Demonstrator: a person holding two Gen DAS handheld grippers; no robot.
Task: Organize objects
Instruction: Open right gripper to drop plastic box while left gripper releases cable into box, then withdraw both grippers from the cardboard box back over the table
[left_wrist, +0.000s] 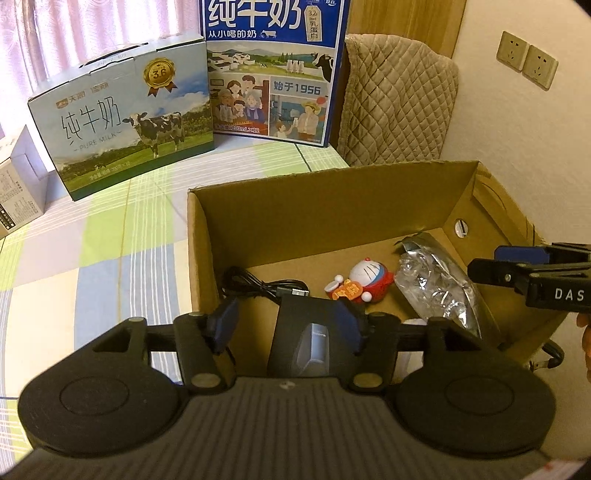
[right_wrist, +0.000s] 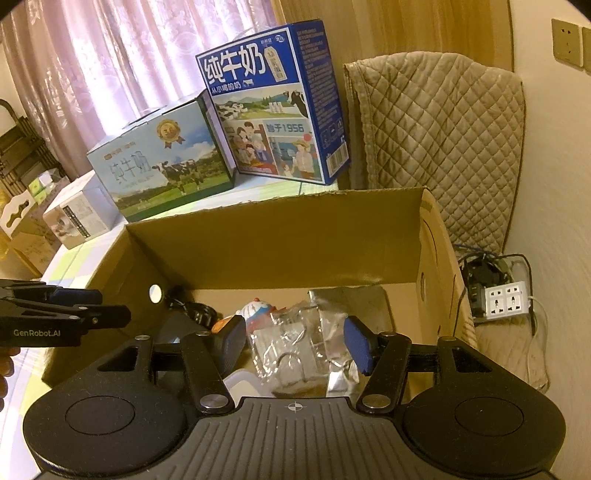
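An open cardboard box (left_wrist: 295, 221) (right_wrist: 295, 240) sits on a checked cloth. Inside lie a coiled black cable (left_wrist: 258, 286), a red and white cat-robot toy (left_wrist: 369, 280) (right_wrist: 258, 310), and a crinkled clear plastic bag (left_wrist: 436, 291) (right_wrist: 291, 343) with a silver foil packet (right_wrist: 340, 373). My left gripper (left_wrist: 286, 326) is open over the box's near left part. A dark mouse-like device (left_wrist: 314, 339) sits between its pads; the right pad is against it, the left pad apart. My right gripper (right_wrist: 295, 345) is open above the plastic bag and holds nothing.
Two milk cartons stand behind the box, a pale landscape one (left_wrist: 129, 125) and a tall blue one (left_wrist: 277, 70). A small grey box (left_wrist: 18, 192) is at the far left. A quilted chair cover (right_wrist: 443, 147) and a power strip (right_wrist: 506, 299) are at the right.
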